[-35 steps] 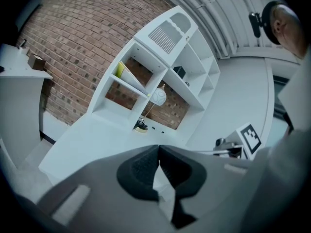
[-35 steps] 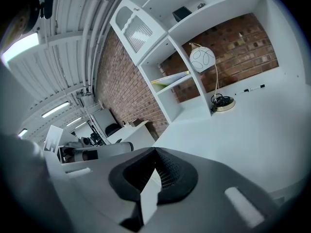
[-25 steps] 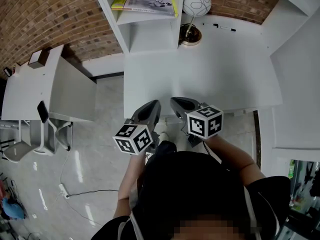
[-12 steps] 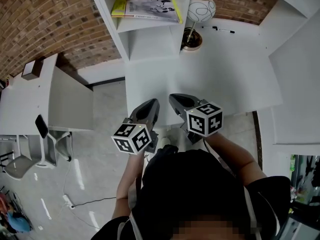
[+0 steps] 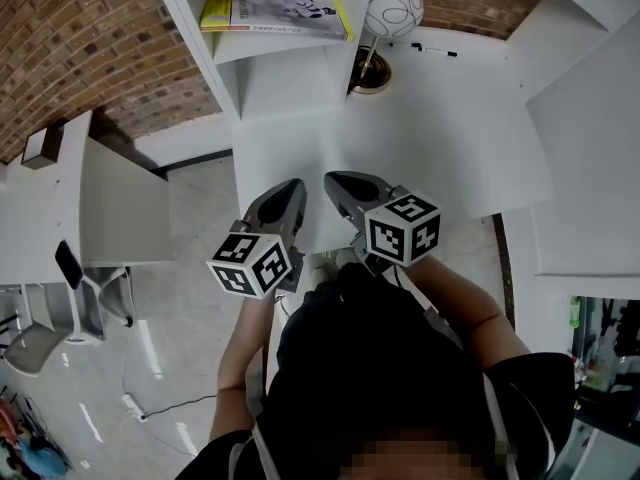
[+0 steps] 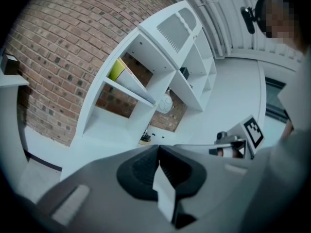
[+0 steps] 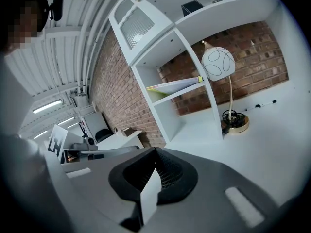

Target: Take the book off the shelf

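Observation:
The book (image 5: 277, 10) lies flat on a shelf of the white shelf unit (image 5: 285, 78), yellow spine to the left; its cover shows pale in the left gripper view (image 6: 127, 79) and thin edge-on in the right gripper view (image 7: 177, 85). My left gripper (image 5: 288, 190) and right gripper (image 5: 334, 180) hover side by side over the white desk's (image 5: 430, 138) near edge, well short of the book. Both point towards the shelf. Each pair of jaws is shut with nothing between them, as the left gripper (image 6: 158, 147) and right gripper (image 7: 154, 149) show in their own views.
A lamp with a round white shade (image 5: 393, 8) and brass base (image 5: 368, 74) stands right of the shelf unit. A black marker (image 5: 435, 50) lies further right. A low white side desk (image 5: 60, 208) and a chair (image 5: 55, 303) stand at the left.
Both grippers have moved forward towards the shelf unit, staying side by side and shut. The book has not moved.

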